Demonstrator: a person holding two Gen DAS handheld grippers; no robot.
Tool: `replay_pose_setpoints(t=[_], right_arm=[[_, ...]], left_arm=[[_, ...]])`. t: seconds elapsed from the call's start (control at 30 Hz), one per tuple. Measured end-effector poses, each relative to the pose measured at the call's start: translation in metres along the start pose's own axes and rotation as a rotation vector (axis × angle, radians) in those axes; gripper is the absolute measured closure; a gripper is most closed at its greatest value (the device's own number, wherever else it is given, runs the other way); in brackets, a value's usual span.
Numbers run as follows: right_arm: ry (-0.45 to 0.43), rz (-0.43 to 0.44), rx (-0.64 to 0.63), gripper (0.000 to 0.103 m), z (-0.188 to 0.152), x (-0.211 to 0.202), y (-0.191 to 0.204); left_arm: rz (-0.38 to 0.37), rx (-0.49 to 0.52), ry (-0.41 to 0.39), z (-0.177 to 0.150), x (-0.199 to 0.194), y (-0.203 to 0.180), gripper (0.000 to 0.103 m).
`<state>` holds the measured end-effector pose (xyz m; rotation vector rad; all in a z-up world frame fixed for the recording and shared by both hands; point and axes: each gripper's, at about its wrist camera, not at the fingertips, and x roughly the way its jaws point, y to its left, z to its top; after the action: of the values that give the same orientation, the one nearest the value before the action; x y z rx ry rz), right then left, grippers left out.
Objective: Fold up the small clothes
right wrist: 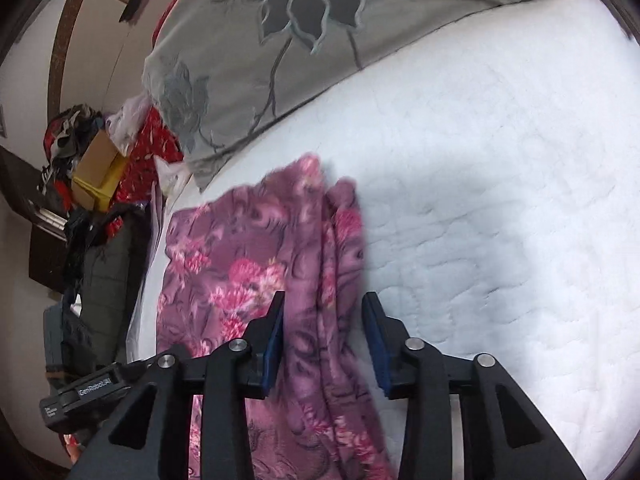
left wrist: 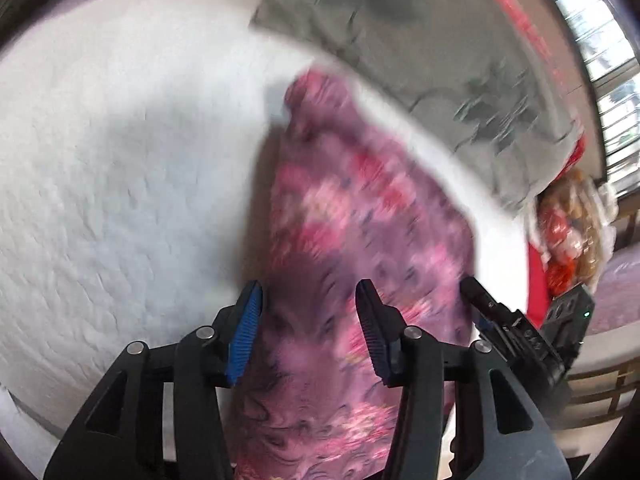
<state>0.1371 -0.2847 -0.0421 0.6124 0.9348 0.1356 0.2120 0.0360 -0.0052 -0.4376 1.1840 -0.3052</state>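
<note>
On the white quilted bed (right wrist: 480,200), beside a grey floral pillow (right wrist: 280,40), lies your pink-purple flowered garment (right wrist: 248,248), partly folded. Your left gripper (left wrist: 308,312) and right gripper (right wrist: 324,320) stand apart above it, pads pressing nothing.

"GenRobot.AI" stands on the left tongs (right wrist: 94,392); red lettering elsewhere unreadable

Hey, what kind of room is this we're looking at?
Most likely a bedroom in a home. A white quilted bedspread fills most of the view, a grey pillow with a flower pattern lies on it, and a pile of clothes and bags sits beside it.
</note>
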Motion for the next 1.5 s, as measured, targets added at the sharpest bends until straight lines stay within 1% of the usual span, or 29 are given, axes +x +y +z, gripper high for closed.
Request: replay_pose_setpoints(t=[0.07, 0.13, 0.23, 0.3, 0.33, 0.37, 0.4, 0.43, 0.53, 0.6, 0.63, 0.67, 0.7, 0.77, 0.8, 0.83, 0.9, 0.93, 0.97, 1.0, 1.07, 1.1, 1.13, 1.2, 1.27, 1.3, 1.33, 1.43, 1.5], right_arm=[[-0.072, 0.013, -0.032, 0.061, 0.008, -0.012, 0.009], [-0.097, 0.054, -0.106, 0.061, 0.015, -0.013, 0.026], [-0.080, 0.052, -0.244, 0.065, 0.020, 0.005, 0.053], [-0.069, 0.015, -0.288, 0.068, 0.021, 0.021, 0.057], [-0.062, -0.012, -0.291, 0.071, 0.022, 0.031, 0.055], [-0.056, -0.036, -0.287, 0.079, 0.024, 0.038, 0.051], [-0.055, -0.050, -0.275, 0.085, 0.026, 0.046, 0.044], [-0.068, -0.030, -0.258, 0.088, 0.029, 0.049, 0.039], [-0.055, -0.024, -0.203, 0.088, 0.043, 0.056, 0.031], [-0.032, -0.036, -0.197, 0.089, 0.048, 0.053, 0.030], [-0.040, -0.050, -0.208, 0.089, 0.049, 0.045, 0.033], [-0.053, -0.048, -0.228, 0.084, 0.049, 0.037, 0.036], [-0.060, -0.020, -0.261, 0.081, 0.044, 0.024, 0.041], [-0.031, 0.073, -0.309, 0.080, 0.034, 0.008, 0.046], [-0.005, 0.104, -0.341, 0.080, 0.025, 0.002, 0.048], [0.012, 0.105, -0.379, 0.080, 0.015, -0.001, 0.049], [0.071, 0.047, -0.450, 0.077, -0.004, 0.011, 0.050], [0.108, -0.009, -0.477, 0.079, -0.012, 0.021, 0.049], [0.116, -0.063, -0.518, 0.082, -0.020, 0.029, 0.049], [0.092, -0.077, -0.550, 0.082, -0.022, 0.026, 0.053], [0.104, -0.119, -0.548, 0.080, -0.021, 0.017, 0.062], [0.110, -0.103, -0.537, 0.076, -0.023, 0.008, 0.065], [0.111, -0.056, -0.540, 0.076, -0.028, -0.004, 0.068], [0.116, -0.013, -0.565, 0.076, -0.042, -0.021, 0.065], [0.152, -0.043, -0.589, 0.074, -0.057, -0.015, 0.059], [0.182, -0.097, -0.602, 0.074, -0.066, -0.006, 0.054], [0.180, -0.120, -0.614, 0.073, -0.071, -0.003, 0.052], [0.164, -0.134, -0.595, 0.073, -0.070, -0.017, 0.056], [0.159, -0.097, -0.595, 0.070, -0.073, -0.032, 0.054]], left_arm=[[0.002, 0.031, -0.046, 0.011, -0.006, -0.013, 0.055], [0.013, 0.092, -0.082, 0.025, -0.001, -0.031, 0.055], [0.121, 0.169, -0.076, 0.044, 0.029, -0.048, 0.055], [0.187, 0.179, -0.049, 0.053, 0.052, -0.046, 0.055], [0.222, 0.178, -0.022, 0.059, 0.068, -0.042, 0.055], [0.228, 0.174, -0.008, 0.060, 0.075, -0.036, 0.052], [0.225, 0.166, -0.012, 0.063, 0.080, -0.033, 0.052], [0.219, 0.154, -0.027, 0.068, 0.082, -0.030, 0.052], [0.218, 0.133, -0.006, 0.077, 0.083, -0.029, 0.052], [0.201, 0.118, 0.005, 0.080, 0.071, -0.028, 0.057], [0.194, 0.122, -0.006, 0.077, 0.061, -0.027, 0.057], [0.190, 0.131, -0.019, 0.073, 0.052, -0.026, 0.057], [0.188, 0.149, -0.038, 0.065, 0.040, -0.026, 0.057], [0.202, 0.203, -0.066, 0.041, 0.021, -0.024, 0.055], [0.207, 0.217, -0.067, 0.029, 0.017, -0.023, 0.051], [0.218, 0.229, -0.059, 0.012, 0.018, -0.019, 0.048], [0.228, 0.239, -0.032, -0.003, 0.031, -0.014, 0.036], [0.221, 0.233, -0.022, -0.008, 0.037, -0.011, 0.035], [0.212, 0.212, -0.021, -0.008, 0.035, -0.008, 0.035], [0.204, 0.187, -0.004, -0.006, 0.029, -0.006, 0.036], [0.199, 0.174, 0.003, -0.008, 0.013, -0.006, 0.037], [0.205, 0.189, -0.022, -0.013, 0.001, -0.006, 0.037], [0.211, 0.210, -0.047, -0.020, -0.008, -0.007, 0.037], [0.227, 0.231, -0.063, -0.035, -0.011, -0.006, 0.036], [0.247, 0.249, -0.012, -0.052, 0.004, -0.004, 0.035], [0.261, 0.257, 0.000, -0.057, 0.011, -0.002, 0.034], [0.265, 0.252, -0.009, -0.059, 0.009, -0.002, 0.034], [0.246, 0.244, -0.015, -0.067, -0.011, -0.005, 0.035], [0.256, 0.270, -0.041, -0.081, -0.022, -0.005, 0.034]])
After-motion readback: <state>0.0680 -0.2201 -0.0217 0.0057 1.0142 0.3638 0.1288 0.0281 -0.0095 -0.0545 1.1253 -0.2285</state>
